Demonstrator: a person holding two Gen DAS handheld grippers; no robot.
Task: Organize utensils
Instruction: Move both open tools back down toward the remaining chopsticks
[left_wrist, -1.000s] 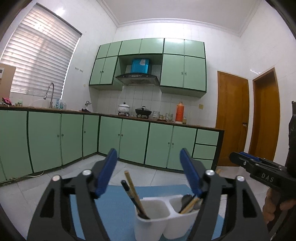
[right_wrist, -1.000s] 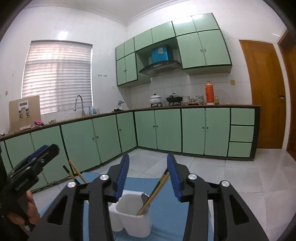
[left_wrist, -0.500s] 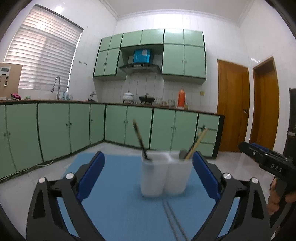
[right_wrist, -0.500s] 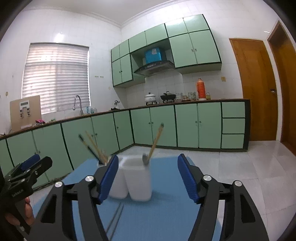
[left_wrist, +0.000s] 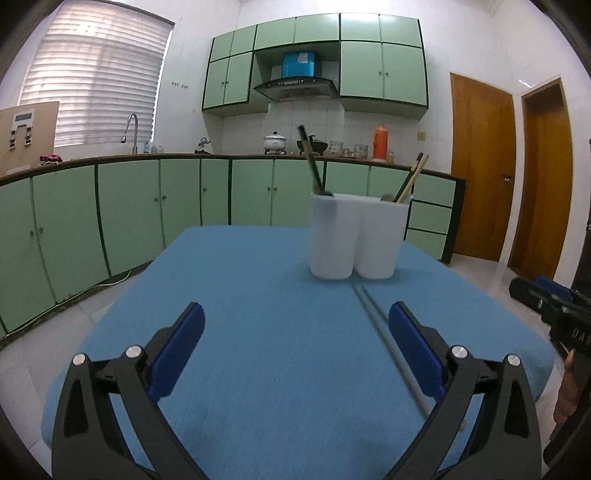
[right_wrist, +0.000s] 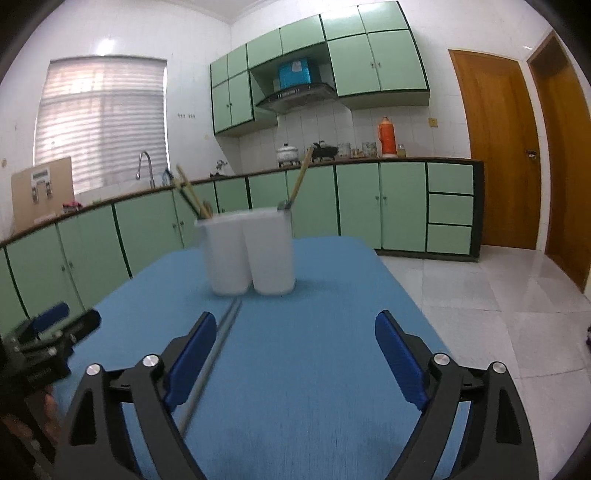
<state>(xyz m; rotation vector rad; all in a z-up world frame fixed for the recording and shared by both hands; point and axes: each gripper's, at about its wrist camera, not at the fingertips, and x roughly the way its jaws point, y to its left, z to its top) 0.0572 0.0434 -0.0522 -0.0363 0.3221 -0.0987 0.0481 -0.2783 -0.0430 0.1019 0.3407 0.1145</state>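
Note:
A white two-compartment utensil holder (left_wrist: 356, 236) stands on the blue table (left_wrist: 258, 332); it also shows in the right wrist view (right_wrist: 251, 253). Chopsticks (left_wrist: 312, 166) stand in its left compartment and a wooden-handled utensil (left_wrist: 410, 181) in its right one. A pair of grey metal chopsticks (left_wrist: 388, 339) lies flat on the table in front of the holder, also seen in the right wrist view (right_wrist: 214, 354). My left gripper (left_wrist: 295, 350) is open and empty above the table. My right gripper (right_wrist: 295, 360) is open and empty.
Green kitchen cabinets (left_wrist: 129, 214) and a counter with a sink tap (left_wrist: 131, 129) run behind the table. Wooden doors (left_wrist: 480, 166) are at the right. The table's edges fall off to tiled floor (right_wrist: 498, 295) on both sides.
Both grippers have pulled back and down from the holder and opened wider. The metal chopsticks lying on the table have come into view.

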